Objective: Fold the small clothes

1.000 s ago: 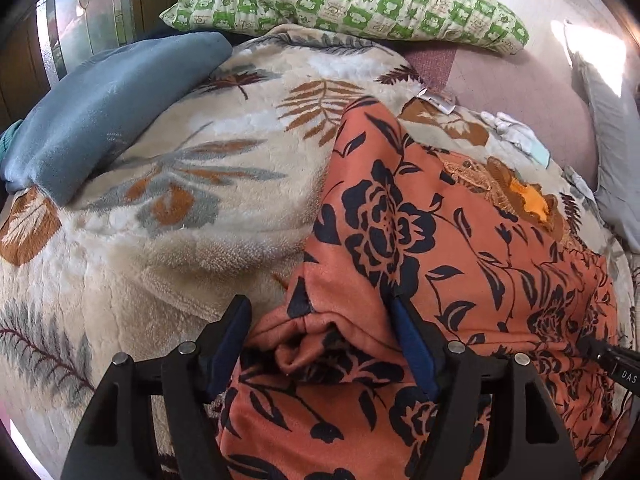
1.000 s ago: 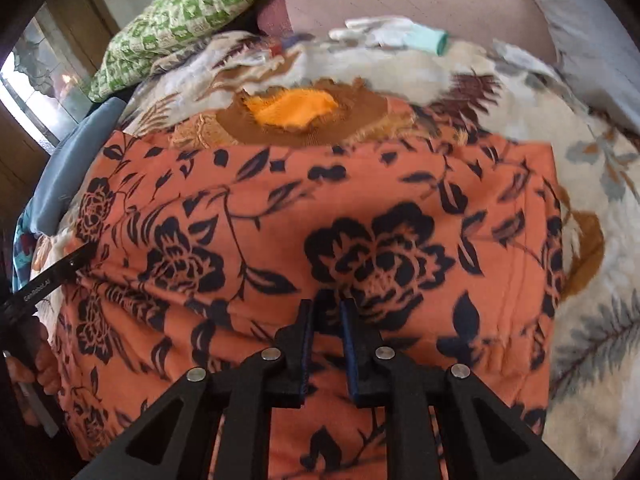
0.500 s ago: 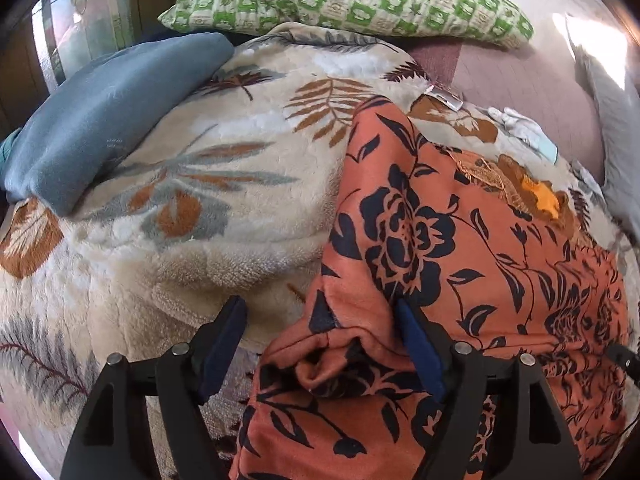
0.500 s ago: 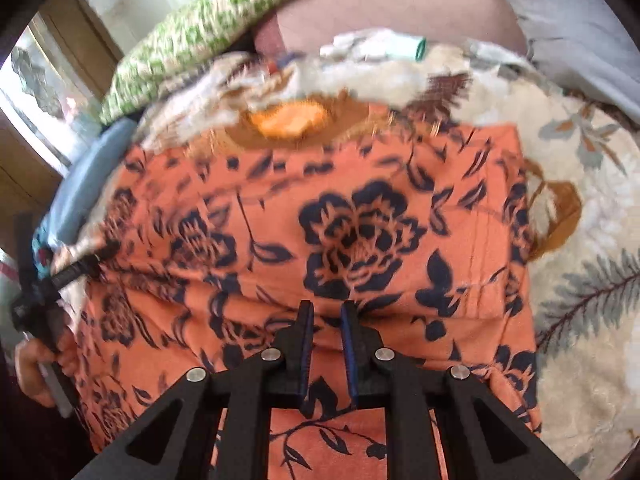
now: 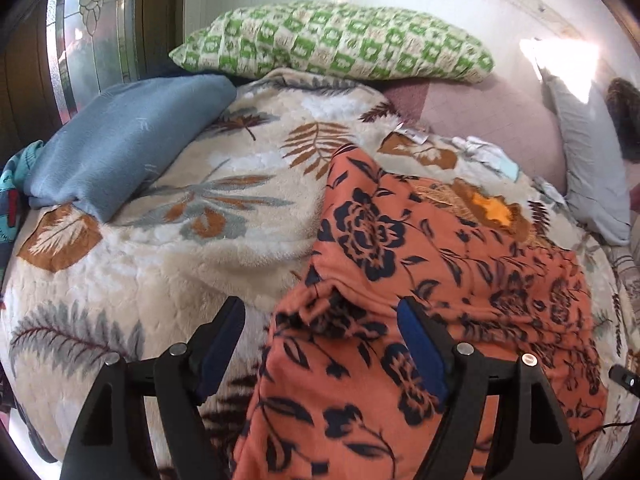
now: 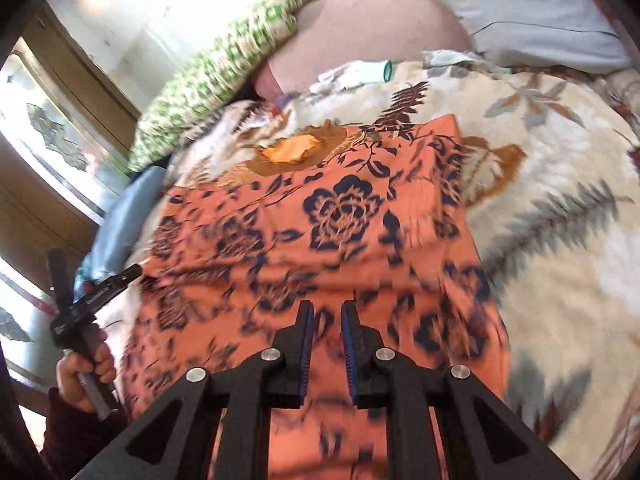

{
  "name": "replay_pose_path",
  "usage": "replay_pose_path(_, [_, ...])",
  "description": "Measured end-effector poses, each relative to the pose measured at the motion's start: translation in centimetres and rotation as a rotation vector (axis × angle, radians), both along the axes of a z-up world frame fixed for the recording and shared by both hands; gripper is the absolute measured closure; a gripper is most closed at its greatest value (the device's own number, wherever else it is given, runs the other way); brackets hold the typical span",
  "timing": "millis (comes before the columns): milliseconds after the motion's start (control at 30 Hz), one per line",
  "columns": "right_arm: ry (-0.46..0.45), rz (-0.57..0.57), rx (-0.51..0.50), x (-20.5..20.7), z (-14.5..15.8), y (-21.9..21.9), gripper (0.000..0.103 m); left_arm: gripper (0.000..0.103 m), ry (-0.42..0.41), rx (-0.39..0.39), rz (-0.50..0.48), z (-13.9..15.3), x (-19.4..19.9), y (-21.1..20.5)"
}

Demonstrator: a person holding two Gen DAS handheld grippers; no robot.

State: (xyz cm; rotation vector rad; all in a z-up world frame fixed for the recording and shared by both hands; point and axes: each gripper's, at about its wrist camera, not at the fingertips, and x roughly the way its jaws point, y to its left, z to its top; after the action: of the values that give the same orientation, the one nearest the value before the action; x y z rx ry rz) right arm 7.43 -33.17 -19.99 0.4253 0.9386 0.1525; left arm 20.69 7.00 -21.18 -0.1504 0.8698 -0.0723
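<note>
Garment spread across bed, both grippers at its near hem

Orange floral garment [image 5: 436,264] lies on the leaf-print blanket [image 5: 168,240], long axis running away toward the pillows. Left gripper [image 5: 320,344] gapes wide around its bunched near-left corner; right gripper [image 6: 325,344], fingers narrow, seems to pinch the near edge.

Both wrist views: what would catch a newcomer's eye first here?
The orange cotton garment with dark navy flowers dominates, spread over the cream fleece blanket with leaf print. The left hand-held gripper stands wide open around its bunched near edge. A green-and-cream checked pillow lies at the far end.
</note>
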Motion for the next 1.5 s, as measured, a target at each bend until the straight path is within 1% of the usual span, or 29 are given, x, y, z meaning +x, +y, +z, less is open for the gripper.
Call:
replay_pose_path(33, [-0.002, 0.009, 0.013, -1.5, 0.2, 0.3, 0.086, 0.024, -0.007, -0.010, -0.009, 0.2, -1.1, -0.1])
replay_pose_path(67, [0.002, 0.024, 0.013, -1.9, 0.5, 1.0, 0.086, 0.024, -0.010, -0.019, -0.018, 0.3, -2.1, -0.2])
replay_pose_path(100, [0.010, 0.049, -0.001, -3.1, 0.8, 1.4, 0.086, 0.024, -0.010, -0.029, -0.028, 0.3, -3.3, -0.3])
replay_pose_path(200, [0.019, 0.120, -0.096, -7.4, 1.7, 3.3, 0.086, 0.024, -0.005, -0.056, -0.054, 0.1, -6.6, -0.3])
replay_pose_path(233, [0.020, 0.134, -0.110, -9.1, 2.1, 3.5, 0.086, 0.024, -0.001, -0.059, -0.062, 0.0, -7.7, -0.4])
replay_pose_path(333, [0.018, 0.161, -0.148, -13.3, 2.9, 3.5, 0.086, 0.024, -0.006, -0.037, -0.093, -0.2, -10.6, -0.7])
replay_pose_path(400, [0.053, 0.190, -0.196, -15.7, 3.2, 3.5, 0.086, 0.024, -0.004, -0.009, -0.129, -0.4, -12.3, -1.2])
replay_pose_path(467, [0.076, 0.195, -0.242, -17.8, 3.2, 3.3, 0.086, 0.024, 0.008, -0.005, -0.161, -0.4, -13.6, -1.6])
replay_pose_path(533, [0.097, 0.214, -0.235, -19.6, 2.8, 3.5, 0.086, 0.024, 0.009, 0.006, -0.190, -0.3, -14.9, -1.9])
replay_pose_path(567, [0.096, 0.223, -0.219, -20.4, 2.3, 3.6, 0.084, 0.024, 0.009, 0.018, -0.199, -0.3, -15.3, -1.9])
replay_pose_path(600, [0.091, 0.222, -0.225, -21.1, 2.0, 3.9, 0.078, 0.024, 0.011, 0.031, -0.205, -0.2, -15.8, -1.9])
replay_pose_path(633, [0.087, 0.216, -0.256, -21.6, 1.4, 4.2, 0.056, 0.024, 0.015, 0.039, -0.207, 0.0, -16.0, -1.6])
replay_pose_path(667, [0.084, 0.209, -0.285, -22.0, 0.9, 4.5, 0.030, 0.024, 0.015, 0.045, -0.201, 0.2, -16.3, -1.1])
replay_pose_path(700, [0.083, 0.201, -0.317, -22.5, 0.3, 4.9, 0.027, 0.024, 0.011, 0.049, -0.189, 0.5, -16.4, -0.5])
replay_pose_path(767, [0.088, 0.187, -0.347, -22.8, -0.6, 5.3, 0.027, 0.024, 0.000, 0.049, -0.153, 1.4, -16.4, 1.3])
replay_pose_path(833, [0.089, 0.142, -0.388, -22.5, -1.1, 5.1, 0.027, 0.024, 0.008, 0.061, -0.104, 2.3, -16.1, 3.5])
replay_pose_path(933, [0.104, 0.114, -0.432, -21.2, -2.0, 4.9, 0.027, 0.024, 0.006, 0.031, -0.009, 3.7, -15.6, 7.7])
replay_pose_path(1000, [0.133, 0.114, -0.461, -20.0, -2.9, 5.1, 0.030, 0.024, 0.032, 0.017, 0.045, 4.3, -15.2, 10.5])
replay_pose_path(1033, [0.153, 0.112, -0.479, -19.4, -3.4, 5.1, 0.043, 0.024, 0.050, 0.015, 0.066, 4.4, -15.0, 11.7])
replay_pose_path(1067, [0.186, 0.099, -0.495, -18.8, -4.1, 5.1, 0.065, 0.024, 0.069, 0.007, 0.097, 4.5, -15.0, 13.0])
replay_pose_path(1133, [0.232, 0.044, -0.470, -18.0, -4.8, 4.3, 0.085, 0.024, 0.085, -0.011, 0.142, 4.4, -15.4, 15.0])
replay_pose_path(1167, [0.222, 0.020, -0.451, -17.9, -4.8, 3.9, 0.093, 0.024, 0.092, -0.013, 0.156, 4.2, -15.5, 15.4])
replay_pose_path(1233, [0.162, -0.068, -0.425, -18.3, -3.5, 2.5, 0.095, 0.024, 0.119, -0.010, 0.175, 3.5, -15.8, 16.2])
replay_pose_path(1267, [0.151, -0.118, -0.402, -18.5, -2.9, 1.4, 0.096, 0.024, 0.132, -0.014, 0.178, 3.1, -15.8, 16.2])
replay_pose_path(1333, [0.147, -0.219, -0.360, -19.1, -2.0, -1.2, 0.096, 0.024, 0.166, -0.045, 0.169, 2.1, -15.8, 16.0])
replay_pose_path(1367, [0.160, -0.255, -0.333, -19.3, -1.9, -2.6, 0.096, 0.024, 0.188, -0.068, 0.154, 1.5, -15.8, 15.6])
replay_pose_path(1433, [0.176, -0.299, -0.237, -20.0, -1.9, -4.9, 0.096, 0.024, 0.230, -0.088, 0.108, 0.4, -15.9, 14.0])
replay_pose_path(1467, [0.174, -0.297, -0.205, -20.4, -1.9, -5.2, 0.096, 0.024, 0.249, -0.082, 0.081, -0.2, -16.0, 12.9])
replay_pose_path(1500, [0.179, -0.291, -0.213, -20.5, -2.0, -5.0, 0.096, 0.024, 0.264, -0.070, 0.059, -0.8, -16.1, 12.0])
